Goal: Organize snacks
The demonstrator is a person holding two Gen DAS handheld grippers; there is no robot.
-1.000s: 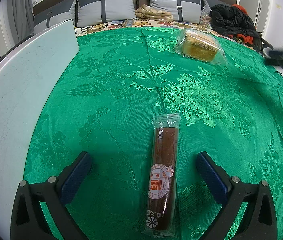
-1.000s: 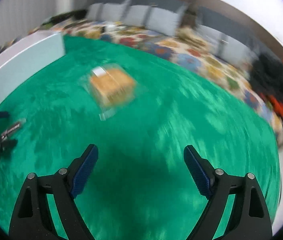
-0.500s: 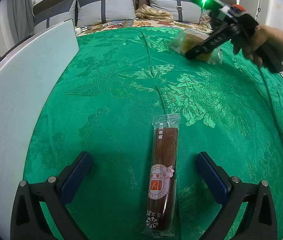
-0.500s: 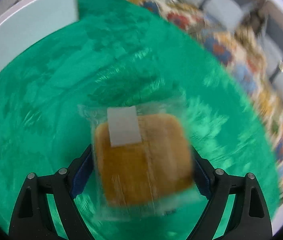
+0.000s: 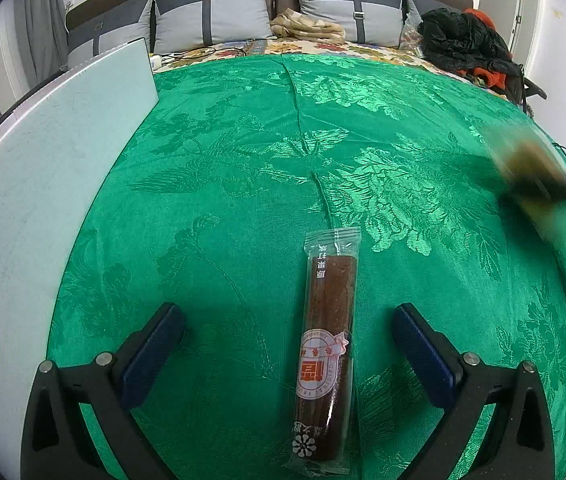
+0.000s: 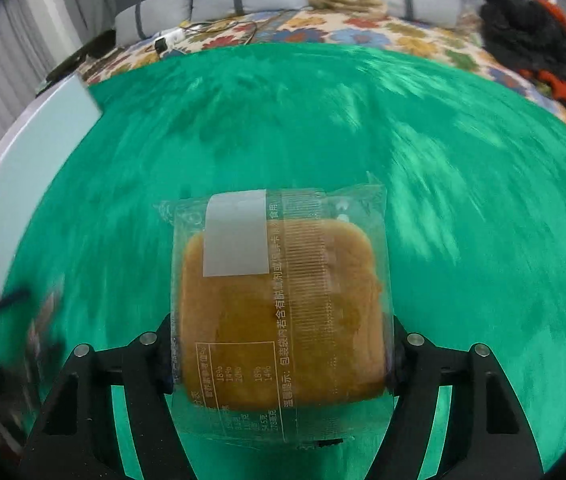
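Right hand-held gripper (image 6: 281,354): jaws closing on the wrapped cake (image 6: 281,312), pads already against both side edges of the clear packet, so gripping it. Packet carried above the green brocade cloth (image 6: 363,120) of the bed, white label patch toward the far end, printed nutrition table toward the camera. Nearly square, so barely any long axis; slightly longer running away from the gripper, printed lines of text running the same way. Seen from the left wrist only as a blurred tan smear (image 5: 535,164) at the right edge.

For doing this step well, probably: squeeze kept light, since a soft cake crushes easily; packet held level while travelling; set down flat beside the other snack, aligned with it, before any release.

Left hand-held gripper (image 5: 289,332): jaws wide apart, holding nothing, hovering over the fruit-leather bar (image 5: 325,346). Bar lying flat on the cloth between the open fingers, nearer the right one, touching neither. Long axis running straight away from the camera, clear sealed end pointing toward the pillows (image 5: 211,16), flower-printed end nearest.

Further out: a pale board (image 5: 43,152) along the left, dark clothes (image 5: 463,44) heaped at the far right.
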